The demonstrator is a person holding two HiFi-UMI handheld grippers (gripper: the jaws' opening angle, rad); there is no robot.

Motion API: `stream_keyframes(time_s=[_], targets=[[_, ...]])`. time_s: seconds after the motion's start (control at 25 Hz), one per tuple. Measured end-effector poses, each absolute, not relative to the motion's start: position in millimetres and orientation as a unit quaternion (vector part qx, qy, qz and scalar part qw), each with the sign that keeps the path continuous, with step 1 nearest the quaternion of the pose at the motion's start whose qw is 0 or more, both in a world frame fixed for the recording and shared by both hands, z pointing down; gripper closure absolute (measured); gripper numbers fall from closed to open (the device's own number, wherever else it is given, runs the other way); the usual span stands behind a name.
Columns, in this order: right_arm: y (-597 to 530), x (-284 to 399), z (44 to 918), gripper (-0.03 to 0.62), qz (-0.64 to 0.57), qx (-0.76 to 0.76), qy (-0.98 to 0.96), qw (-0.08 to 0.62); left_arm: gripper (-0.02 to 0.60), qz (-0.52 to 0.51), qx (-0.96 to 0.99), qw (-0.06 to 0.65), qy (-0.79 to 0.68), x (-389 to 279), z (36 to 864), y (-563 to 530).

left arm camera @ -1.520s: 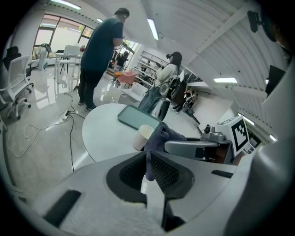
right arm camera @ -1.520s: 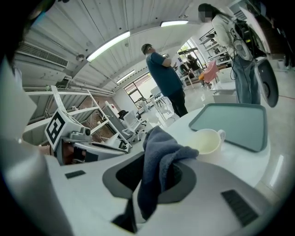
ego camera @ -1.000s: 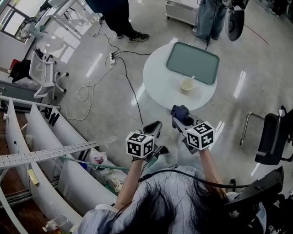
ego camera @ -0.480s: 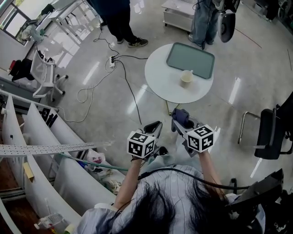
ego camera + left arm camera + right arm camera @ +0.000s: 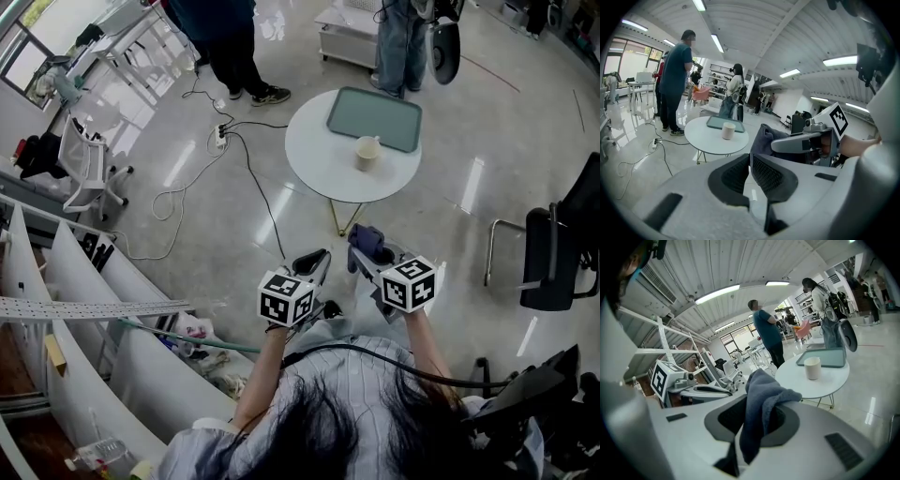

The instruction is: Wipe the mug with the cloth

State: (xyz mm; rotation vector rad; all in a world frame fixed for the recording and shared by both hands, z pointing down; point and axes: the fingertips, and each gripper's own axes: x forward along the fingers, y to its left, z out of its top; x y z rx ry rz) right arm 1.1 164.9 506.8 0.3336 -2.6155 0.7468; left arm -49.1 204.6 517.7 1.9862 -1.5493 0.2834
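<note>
Right gripper [image 5: 757, 416] pinches the dark blue-grey cloth [image 5: 761, 399]: jaws closed on its middle, one fold standing up above the pads and a tail hanging below. Left gripper [image 5: 751, 164] has its pads pressed together with nothing between them, and is held level with the right one, just at its 9 o'clock in the head view. Change over the last second: the round white desk [image 5: 323, 155] has drawn away. A second ago the cloth overlapped the desk's near rim in the head view; half a second ago a strip of floor showed between them; now that strip is wider and the desk sits smaller and higher, toward 12 o'clock. Both grippers kept their pose and their spacing throughout, so the shift reads as the person backing off or straightening up, not as an arm move. The cream cylindrical mug [image 5: 367, 152] is unmoved on the desk, upright, just at the 6 o'clock edge of the grey-green rectangular tray [image 5: 375, 117], well apart from both grippers and roughly at 12 o'clock from the right one. Judgement: wiping not begun, since cloth and mug have no contact, and the reach has grown, not shrunk. The grip on the cloth looks secure enough to carry. The next move probably calls for closing the distance again, the empty left gripper steadying the mug while the right brings the cloth to its wall. Risk: a light mug may slide or tip if it is wiped unheld.
</note>
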Motion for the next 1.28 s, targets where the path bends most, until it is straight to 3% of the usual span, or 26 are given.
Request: stream_keyframes(time_s=[1.28], targets=[[178, -5, 512, 0.514, 0.281, 0.103, -0.929, 0.216, 0.540, 0.110, 0.757, 0.278, -0.582, -56, 513, 199]])
